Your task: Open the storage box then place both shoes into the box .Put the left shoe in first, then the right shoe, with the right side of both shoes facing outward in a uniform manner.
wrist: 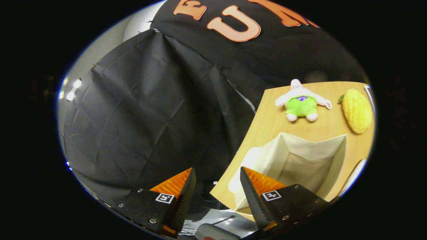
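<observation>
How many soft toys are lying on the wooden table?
2: a green and pink plush doll beyond the open storage box, and a yellow plush beside it. Others may be hidden.

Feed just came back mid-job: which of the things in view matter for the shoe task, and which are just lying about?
Job:
- storage box, open, on the table beside one finger
- gripper, fingers apart, nothing between them

Lying about:
- plush toy beyond the box
- yellow corn-like toy beside it
</observation>
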A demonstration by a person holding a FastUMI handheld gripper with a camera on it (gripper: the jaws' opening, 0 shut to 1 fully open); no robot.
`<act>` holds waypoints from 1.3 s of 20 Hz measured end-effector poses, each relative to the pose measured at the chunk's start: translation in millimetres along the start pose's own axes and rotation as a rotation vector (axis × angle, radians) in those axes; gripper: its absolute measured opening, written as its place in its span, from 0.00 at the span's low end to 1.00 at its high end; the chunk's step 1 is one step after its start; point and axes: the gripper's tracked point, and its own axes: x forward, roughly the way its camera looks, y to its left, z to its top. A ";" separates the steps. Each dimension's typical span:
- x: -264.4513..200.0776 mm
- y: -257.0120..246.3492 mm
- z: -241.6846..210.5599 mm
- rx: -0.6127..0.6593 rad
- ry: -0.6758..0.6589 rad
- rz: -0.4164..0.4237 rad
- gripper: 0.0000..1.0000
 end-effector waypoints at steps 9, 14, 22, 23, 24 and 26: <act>-98.6 -179.5 -38.7 -0.103 0.009 -0.364 0.83; -147.3 -262.7 -98.8 -0.132 0.095 -0.543 0.80; -172.7 -334.9 -167.6 -0.058 0.184 -0.640 0.70; -172.2 -338.7 -171.1 -0.044 0.188 -0.638 0.66; -170.2 -339.7 -173.4 -0.032 0.191 -0.625 0.64; -166.1 -346.5 -174.7 -0.045 0.201 -0.624 0.59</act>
